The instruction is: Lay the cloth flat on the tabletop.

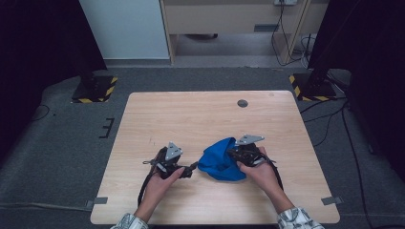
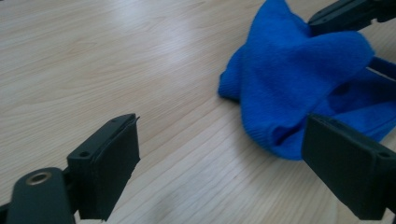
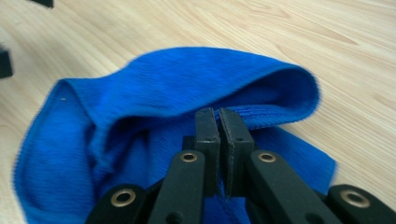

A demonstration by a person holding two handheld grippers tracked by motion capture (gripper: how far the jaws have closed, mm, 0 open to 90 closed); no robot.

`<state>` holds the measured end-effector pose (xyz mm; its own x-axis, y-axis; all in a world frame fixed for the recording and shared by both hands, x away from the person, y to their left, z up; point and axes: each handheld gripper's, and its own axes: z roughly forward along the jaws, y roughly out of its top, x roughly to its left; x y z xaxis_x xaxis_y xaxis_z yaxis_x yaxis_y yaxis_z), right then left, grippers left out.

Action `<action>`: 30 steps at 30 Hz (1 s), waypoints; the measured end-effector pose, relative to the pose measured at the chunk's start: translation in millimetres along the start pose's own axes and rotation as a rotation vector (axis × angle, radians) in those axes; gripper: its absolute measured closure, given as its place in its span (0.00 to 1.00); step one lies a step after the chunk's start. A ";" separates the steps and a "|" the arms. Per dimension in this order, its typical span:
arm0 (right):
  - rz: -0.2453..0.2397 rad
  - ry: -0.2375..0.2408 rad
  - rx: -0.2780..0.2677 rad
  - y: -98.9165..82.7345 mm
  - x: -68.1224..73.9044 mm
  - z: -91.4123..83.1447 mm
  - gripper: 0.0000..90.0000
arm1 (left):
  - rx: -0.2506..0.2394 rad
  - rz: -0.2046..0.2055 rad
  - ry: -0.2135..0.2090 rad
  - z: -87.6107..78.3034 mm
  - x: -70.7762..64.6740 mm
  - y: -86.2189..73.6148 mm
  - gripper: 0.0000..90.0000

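A crumpled blue cloth (image 1: 218, 162) lies on the wooden table (image 1: 191, 114), right of centre and near the front. My right gripper (image 1: 233, 153) is shut on a fold at the cloth's right side, and that part is raised off the wood. In the right gripper view, the right gripper (image 3: 218, 114) has its jaws pressed together at the edge of the blue cloth (image 3: 163, 84), which arches over their tips. My left gripper (image 1: 192, 168) is open just left of the cloth. In the left gripper view, the left gripper (image 2: 224, 140) has bare wood between its jaws, with the cloth (image 2: 299, 79) just past the right-hand jaw.
A round dark cable hole (image 1: 242, 103) sits near the table's far edge. Bits of grey tape (image 1: 95, 201) mark the front corners. Stand bases with yellow-black stripes (image 1: 95, 88) and cables lie on the grey floor beyond.
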<state>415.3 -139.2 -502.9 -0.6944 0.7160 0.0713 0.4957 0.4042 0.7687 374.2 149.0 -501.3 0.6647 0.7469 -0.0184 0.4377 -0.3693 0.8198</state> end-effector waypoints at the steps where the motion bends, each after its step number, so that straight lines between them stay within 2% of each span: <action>1: 0.013 -0.003 0.001 -1.6 -2.1 -1.3 0.97 | 0.007 0.013 -0.008 2.9 -3.8 1.4 0.14; 4: 0.025 -0.004 -0.002 -4.8 -5.1 -4.2 0.97 | 0.014 0.021 -0.023 11.7 -11.6 6.1 0.20; 7: 0.030 -0.003 -0.006 -5.3 -5.1 -5.4 0.97 | 0.044 0.059 -0.030 20.7 -15.7 11.0 0.26; 9: 0.029 0.000 -0.006 -5.4 -4.4 -5.5 0.97 | 0.053 0.023 -0.063 26.3 -14.2 11.2 0.37; 10: 0.030 0.003 -0.006 -5.5 -4.1 -5.5 0.97 | 0.066 0.018 -0.068 28.4 -13.5 11.3 0.40; 12: 0.030 0.005 -0.005 -5.3 -3.8 -6.1 0.97 | 0.091 0.034 -0.064 30.6 -13.4 9.8 0.45; 14: 0.032 0.004 -0.009 -5.3 -4.4 -7.3 0.97 | 0.111 0.033 -0.077 31.1 -12.5 6.5 0.47; 18: 0.039 -0.001 -0.013 -6.3 -8.3 -11.0 0.97 | 0.132 0.055 -0.078 32.4 -13.5 2.3 0.56; 21: 0.047 -0.008 -0.024 -6.6 -9.9 -13.9 0.97 | 0.151 0.074 -0.074 34.3 -14.9 1.5 0.65; 23: 0.049 -0.010 -0.026 -6.6 -10.7 -15.7 0.97 | 0.147 0.088 -0.064 33.2 -15.4 1.7 0.76; 25: 0.049 -0.011 -0.029 -6.7 -11.3 -16.2 0.97 | 0.143 0.081 -0.076 31.2 -13.4 2.5 0.84; 27: 0.056 -0.009 -0.030 -6.8 -10.8 -16.6 0.97 | 0.139 0.055 -0.096 28.3 -9.3 2.9 0.92; 30: 0.050 -0.004 -0.028 -6.3 -8.4 -17.3 0.97 | 0.124 0.036 -0.097 21.0 -2.4 3.7 0.97</action>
<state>409.0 -157.6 -497.3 -0.6671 0.7373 0.1070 0.5144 0.3519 0.7820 386.9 134.2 -510.2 0.7340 0.6773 -0.0504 0.4801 -0.4650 0.7438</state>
